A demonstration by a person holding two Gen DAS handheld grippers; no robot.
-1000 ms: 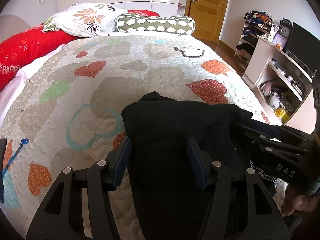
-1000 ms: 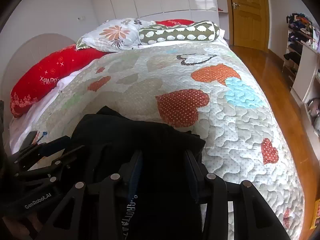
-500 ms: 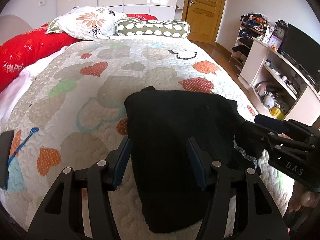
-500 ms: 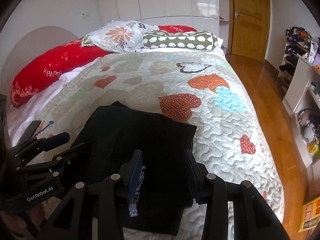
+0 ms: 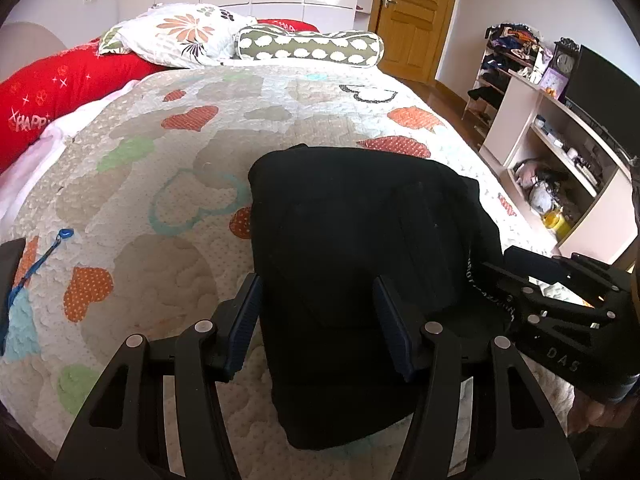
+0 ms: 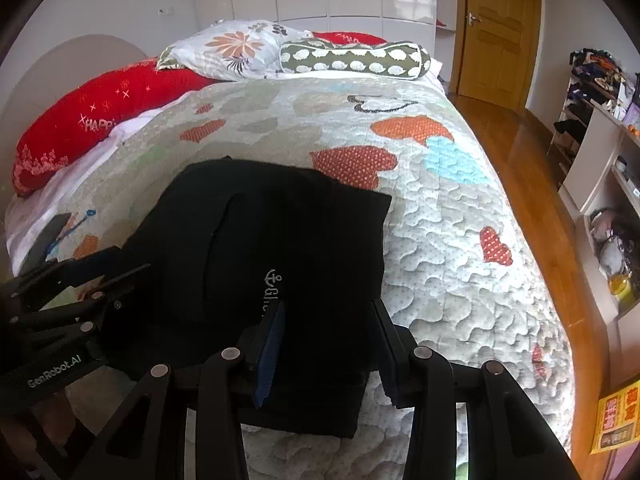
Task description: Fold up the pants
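Both tongs (tips hidden) over pants (image 5: 360,264).

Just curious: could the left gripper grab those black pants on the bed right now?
Probably yes. The left gripper hovers with open fingers straddling the folded black pants, which lie flat on the quilt. Nothing lies between them; the right gripper is off to one side.

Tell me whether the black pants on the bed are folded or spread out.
Folded. The black pants lie on the quilt as one compact rectangular stack with no legs trailing out.
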